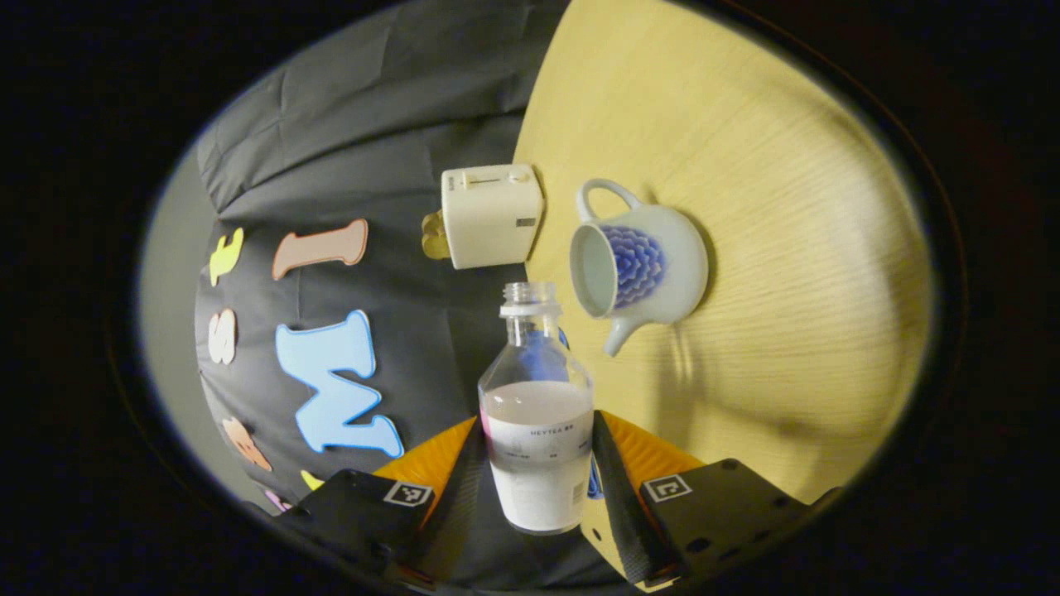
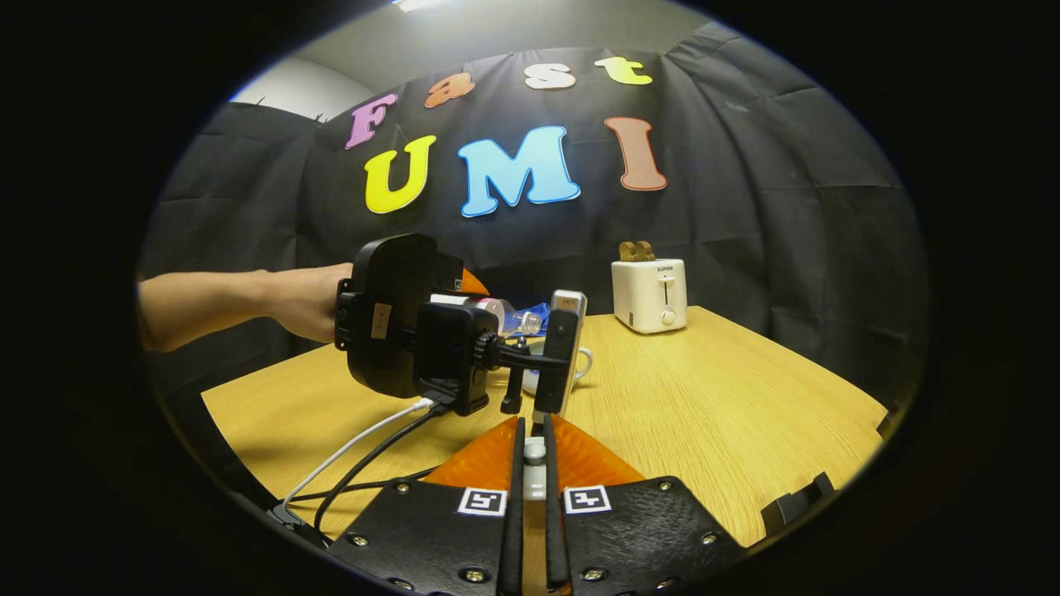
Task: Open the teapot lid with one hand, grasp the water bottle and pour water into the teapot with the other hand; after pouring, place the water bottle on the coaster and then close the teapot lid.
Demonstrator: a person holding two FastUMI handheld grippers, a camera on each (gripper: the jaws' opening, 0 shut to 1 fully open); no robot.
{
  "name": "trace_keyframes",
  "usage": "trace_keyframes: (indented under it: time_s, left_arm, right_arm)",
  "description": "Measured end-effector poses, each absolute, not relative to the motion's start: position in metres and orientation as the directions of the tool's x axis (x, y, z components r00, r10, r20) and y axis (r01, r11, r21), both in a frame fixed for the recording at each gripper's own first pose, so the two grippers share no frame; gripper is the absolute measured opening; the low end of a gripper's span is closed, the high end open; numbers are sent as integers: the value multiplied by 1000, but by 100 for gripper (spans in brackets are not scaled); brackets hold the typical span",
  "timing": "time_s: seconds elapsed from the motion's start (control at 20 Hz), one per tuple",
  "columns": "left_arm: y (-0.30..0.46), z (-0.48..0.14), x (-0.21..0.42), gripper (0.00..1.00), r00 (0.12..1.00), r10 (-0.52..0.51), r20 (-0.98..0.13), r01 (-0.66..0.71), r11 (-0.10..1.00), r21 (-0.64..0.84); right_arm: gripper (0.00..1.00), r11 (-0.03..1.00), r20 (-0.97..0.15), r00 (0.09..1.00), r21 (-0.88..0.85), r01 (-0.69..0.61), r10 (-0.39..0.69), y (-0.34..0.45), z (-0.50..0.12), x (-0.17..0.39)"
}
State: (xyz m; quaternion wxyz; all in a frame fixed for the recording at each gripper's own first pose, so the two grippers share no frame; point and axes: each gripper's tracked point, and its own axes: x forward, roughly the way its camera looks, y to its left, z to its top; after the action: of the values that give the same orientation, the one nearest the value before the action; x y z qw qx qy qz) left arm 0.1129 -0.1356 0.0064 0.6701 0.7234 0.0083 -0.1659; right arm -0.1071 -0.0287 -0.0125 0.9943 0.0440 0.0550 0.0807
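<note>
In the left gripper view, the left hand-held gripper (image 1: 538, 463) clamps the water bottle (image 1: 538, 414) by its labelled body, both fingers pressing its sides. The uncapped neck points toward 12 o'clock; the toaster (image 1: 490, 215) lies just beyond. At 1 o'clock the lidless teapot (image 1: 642, 261) shows its open mouth on the desk (image 1: 787, 207). The right gripper view shows that gripper from outside, a hand (image 2: 302, 302) at 9 o'clock holding it, cables trailing. The right hand-held gripper (image 2: 534, 472) is nearly closed on a small white knob, probably the teapot lid (image 2: 535, 470).
</note>
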Motion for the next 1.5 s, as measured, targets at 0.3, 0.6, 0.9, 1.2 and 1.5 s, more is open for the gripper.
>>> trace_keyframes:
  time_s: [0.3, 0.6, 0.9, 1.2, 1.5]
  left_arm:
    - [-96, 2, 111, 84, 946, -196, -258, 293, 181, 939]
    - [-33, 19, 100, 84, 954, -193, -229, 299, 622, 724]
    - [22, 36, 75, 84, 964, -227, -135, 257, 924, 282]
    - [52, 34, 102, 83, 981, -193, -30, 189, 976, -107]
    - [44, 25, 149, 83, 988, -155, -17, 154, 986, -57]
  right_arm:
    - [11, 984, 1, 985, 51, -173, 173, -19, 25, -116]
    - [11, 978, 23, 979, 39, -205, 204, -6, 39, -105]
    - [11, 970, 22, 971, 42, -240, 239, 10, 43, -65]
    - [11, 964, -13, 966, 71, -258, 259, 19, 28, -25]
    - [11, 963, -22, 964, 61, -263, 265, 23, 19, -1]
